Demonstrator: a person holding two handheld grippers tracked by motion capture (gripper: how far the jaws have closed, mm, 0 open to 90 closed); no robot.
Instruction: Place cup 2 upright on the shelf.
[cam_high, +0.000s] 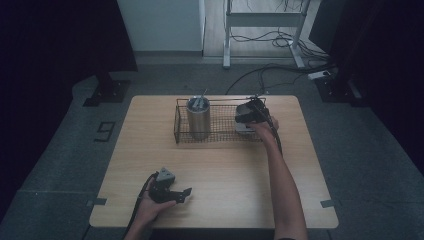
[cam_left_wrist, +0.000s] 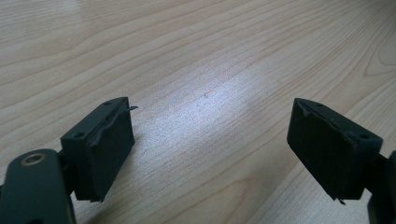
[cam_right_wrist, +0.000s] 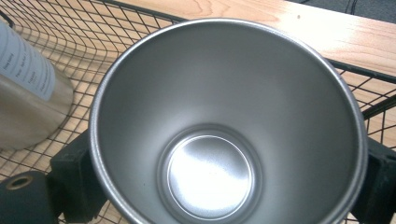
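Evidently the right gripper (cam_right_wrist: 224, 186) had its jaws clamped outside a steel cup (cam_right_wrist: 224, 121) over the wire basket (cam_high: 181, 125): rigid, light, slick, best gripped low. The left gripper (cam_left_wrist: 210, 154) gaped empty above the desk (cam_left_wrist: 196, 56).

I think I am working in a lab or test room. I see one plain wooden table (cam_high: 215, 165) on a grey carpet floor (cam_high: 60, 165). Dark curtains (cam_high: 45, 40) hang at both sides. Loose cables (cam_high: 270, 70) run over the floor near a metal desk frame (cam_high: 262, 22).
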